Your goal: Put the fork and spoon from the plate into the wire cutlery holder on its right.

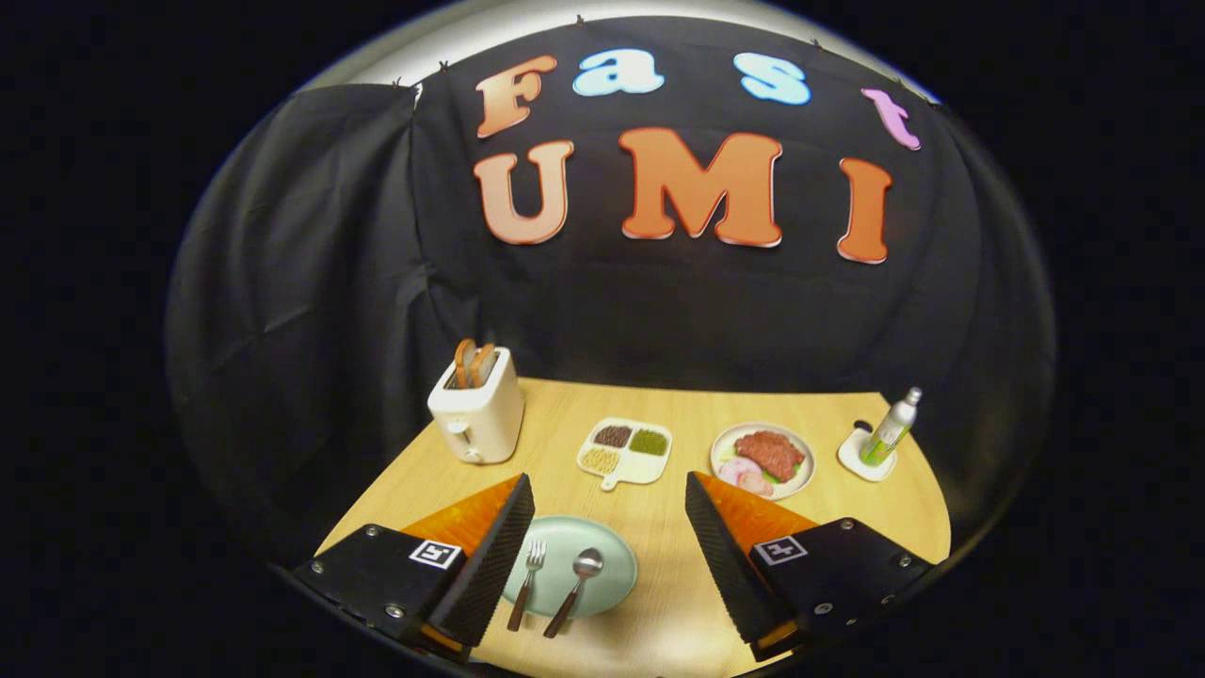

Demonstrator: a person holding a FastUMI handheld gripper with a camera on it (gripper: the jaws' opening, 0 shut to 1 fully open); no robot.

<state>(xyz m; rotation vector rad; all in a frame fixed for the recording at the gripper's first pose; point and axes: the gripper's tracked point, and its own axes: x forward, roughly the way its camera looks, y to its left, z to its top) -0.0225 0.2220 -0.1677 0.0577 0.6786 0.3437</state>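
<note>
Lying between parted fingers (607, 490) — fork (527, 584), spoon (574, 589)

Your handheld two-finger gripper (607, 480) carries two wedge-shaped fingers (485, 565), standing wide apart, each tapering to a point, with a finely ribbed inner pad. Each finger sits on a blocky black mount (372, 574) with flat, angled faces. You can see small silver screws (368, 531) at the mounts' corners, and a white square marker (435, 554) with a black pattern atop each mount.
</note>
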